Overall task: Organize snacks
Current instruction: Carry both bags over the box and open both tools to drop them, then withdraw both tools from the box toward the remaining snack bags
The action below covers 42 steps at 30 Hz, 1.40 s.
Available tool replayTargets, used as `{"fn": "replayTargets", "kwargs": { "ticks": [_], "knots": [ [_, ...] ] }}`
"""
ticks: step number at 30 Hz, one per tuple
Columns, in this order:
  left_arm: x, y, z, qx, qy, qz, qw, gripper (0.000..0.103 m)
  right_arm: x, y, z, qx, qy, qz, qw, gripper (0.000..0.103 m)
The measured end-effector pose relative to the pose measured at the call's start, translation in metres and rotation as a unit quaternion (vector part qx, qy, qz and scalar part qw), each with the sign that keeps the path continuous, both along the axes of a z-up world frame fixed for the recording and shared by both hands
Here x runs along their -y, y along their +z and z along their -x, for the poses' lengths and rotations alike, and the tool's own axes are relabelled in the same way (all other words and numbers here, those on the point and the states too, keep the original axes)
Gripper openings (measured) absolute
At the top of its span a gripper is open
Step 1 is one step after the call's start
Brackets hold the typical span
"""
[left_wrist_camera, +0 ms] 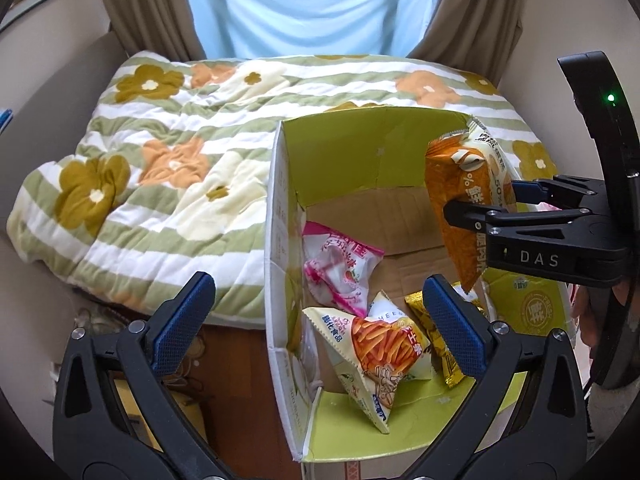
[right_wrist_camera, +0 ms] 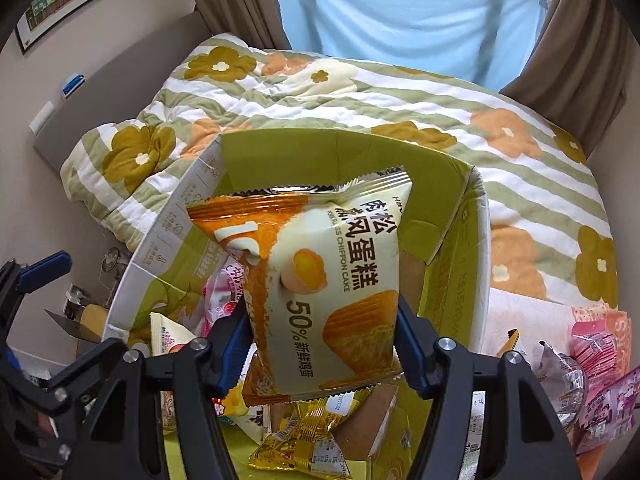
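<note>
An open cardboard box (left_wrist_camera: 280, 216) with green flaps stands in front of the bed. Inside lie a pink packet (left_wrist_camera: 336, 272), a fries packet (left_wrist_camera: 376, 356) and a gold packet (left_wrist_camera: 440, 344). My right gripper (right_wrist_camera: 320, 344) is shut on an orange and cream chiffon cake packet (right_wrist_camera: 316, 272) and holds it above the box (right_wrist_camera: 168, 232). From the left wrist view the same packet (left_wrist_camera: 464, 196) hangs over the box's right side, pinched by the right gripper (left_wrist_camera: 496, 200). My left gripper (left_wrist_camera: 316, 320) is open and empty, near the box's front left wall.
A bed with a flowered striped quilt (left_wrist_camera: 160, 168) lies behind the box. Several more snack packets (right_wrist_camera: 592, 368) lie on a surface right of the box. Curtains (left_wrist_camera: 136, 8) and a window are at the back. Wooden floor and clutter (left_wrist_camera: 192, 380) sit left of the box.
</note>
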<state>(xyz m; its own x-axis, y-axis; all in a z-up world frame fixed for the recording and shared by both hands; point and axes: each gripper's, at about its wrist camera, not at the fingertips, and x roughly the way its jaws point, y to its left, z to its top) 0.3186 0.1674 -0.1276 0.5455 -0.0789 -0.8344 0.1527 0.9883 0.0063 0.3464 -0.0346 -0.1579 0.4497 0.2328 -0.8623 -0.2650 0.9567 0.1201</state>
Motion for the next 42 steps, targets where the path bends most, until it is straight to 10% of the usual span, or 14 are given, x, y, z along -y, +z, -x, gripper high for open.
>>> {"fn": "replayTargets", "kwargs": {
  "ticks": [5,25,42],
  "knots": [
    [-0.004,0.0,0.007,-0.003,0.005,0.001,1.0,0.103,0.002,0.009,0.01,0.029,-0.007,-0.016,0.999,0.1],
    [0.008,0.021,0.045,0.015,-0.039,0.035,0.9985,0.103,0.02,0.063,0.075,0.081,-0.052,-0.018,0.995,0.101],
    [0.154,0.043,0.103,0.053,-0.089,0.038,0.9939,0.103,0.149,0.095,0.146,0.125,-0.095,-0.023,0.987,0.101]
  ]
}}
